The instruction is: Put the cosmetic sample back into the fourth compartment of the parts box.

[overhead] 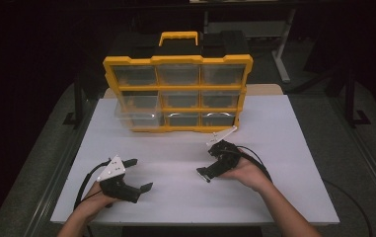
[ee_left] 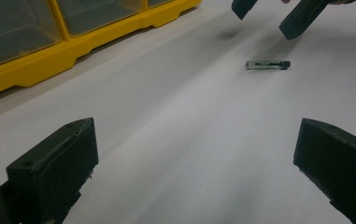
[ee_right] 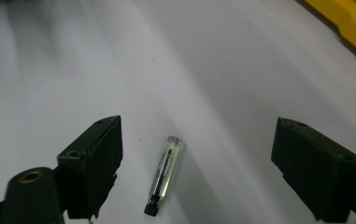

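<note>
Clear plastic w/ a dark tip, the small see-through tube (ee_right: 162, 177) lies flat on the white table (overhead: 284, 148), near side, right of middle, between the right gripper (ee_right: 196, 163)'s wide-apart jaws, not touching them, prob. so they can close on it. The left gripper (ee_left: 189, 172), also open w/ nothing in it, waits at the near left, and the yellow plastic box w/ clear drawers (overhead: 178, 94) stands far back.

A white table (overhead: 294, 148) is set in the middle of a dark room and is lit from above, while the surroundings are left in deep shadow. A grey floor (overhead: 363, 148) is seen on either side of it. A dark metal frame (overhead: 78, 98) is placed at the left, and a pale table leg (overhead: 282, 59) is seen behind at the right.
</note>
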Demonstrator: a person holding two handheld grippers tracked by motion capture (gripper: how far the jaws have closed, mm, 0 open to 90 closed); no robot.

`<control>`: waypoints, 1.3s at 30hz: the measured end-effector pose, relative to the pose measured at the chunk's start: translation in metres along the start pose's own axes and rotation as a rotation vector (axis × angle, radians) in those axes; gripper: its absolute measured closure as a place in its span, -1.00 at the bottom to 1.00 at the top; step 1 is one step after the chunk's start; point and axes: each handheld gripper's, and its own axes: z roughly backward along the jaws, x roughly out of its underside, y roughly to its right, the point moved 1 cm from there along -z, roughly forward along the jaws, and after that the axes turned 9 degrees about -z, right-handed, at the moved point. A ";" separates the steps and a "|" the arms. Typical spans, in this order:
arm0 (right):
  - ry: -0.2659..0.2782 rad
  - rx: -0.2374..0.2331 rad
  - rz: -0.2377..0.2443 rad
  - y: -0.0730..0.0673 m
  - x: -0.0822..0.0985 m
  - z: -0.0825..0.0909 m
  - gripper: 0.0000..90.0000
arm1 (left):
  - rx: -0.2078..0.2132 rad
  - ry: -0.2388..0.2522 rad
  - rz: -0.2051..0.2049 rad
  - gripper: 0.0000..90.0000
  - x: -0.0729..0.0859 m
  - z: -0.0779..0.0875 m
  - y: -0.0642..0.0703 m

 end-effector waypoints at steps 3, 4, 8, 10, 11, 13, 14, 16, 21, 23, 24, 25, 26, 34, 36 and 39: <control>-0.017 0.001 0.012 -0.001 0.001 -0.002 -0.51 | -0.002 -0.002 -0.003 -1.00 0.000 0.000 0.000; -0.024 0.007 0.023 -0.001 0.001 -0.003 -0.48 | -0.002 -0.005 -0.007 -1.00 0.000 0.000 0.000; -0.050 0.019 0.052 -0.002 0.002 -0.008 -0.31 | 0.001 -0.015 -0.011 -1.00 0.001 0.000 0.000; -0.060 0.022 0.065 -0.002 0.003 -0.009 -0.21 | 0.002 -0.015 -0.009 -1.00 0.001 0.000 0.000; -0.065 0.019 0.067 -0.003 0.003 -0.010 -0.18 | 0.002 -0.015 -0.008 -1.00 0.001 0.000 0.000; -0.071 0.017 0.074 -0.004 0.003 -0.011 -0.09 | 0.001 -0.015 -0.008 -1.00 0.001 0.000 0.000; -0.077 0.016 0.078 -0.004 0.003 -0.012 -0.03 | 0.001 -0.015 -0.011 -1.00 0.001 0.000 0.000; -0.087 0.012 0.088 -0.004 0.004 -0.013 0.01 | 0.001 -0.018 -0.014 -1.00 0.001 0.001 -0.001; -0.112 0.010 0.109 -0.006 0.006 -0.017 0.23 | 0.004 -0.011 -0.006 -1.00 0.001 0.000 0.000; -0.115 0.010 0.108 -0.006 0.006 -0.017 0.27 | 0.004 -0.009 -0.004 -1.00 0.001 0.000 0.000; -0.126 0.003 0.107 -0.007 0.006 -0.018 0.33 | 0.003 -0.008 -0.011 -1.00 0.001 0.000 -0.001; -0.129 0.004 0.109 -0.007 0.006 -0.018 0.37 | -0.002 -0.008 -0.003 -1.00 0.001 0.000 0.000; -0.133 0.004 0.110 -0.007 0.006 -0.019 0.40 | -0.002 -0.008 -0.003 -1.00 0.001 0.000 0.000; -0.157 -0.003 0.122 -0.008 0.008 -0.022 0.57 | 0.001 -0.011 -0.002 -1.00 0.001 0.000 0.000; -0.165 -0.003 0.124 -0.008 0.008 -0.023 0.62 | 0.002 -0.009 -0.004 -1.00 0.001 0.000 0.000; -0.171 -0.002 0.126 -0.009 0.009 -0.023 0.63 | -0.003 -0.009 -0.001 -1.00 0.001 0.000 0.000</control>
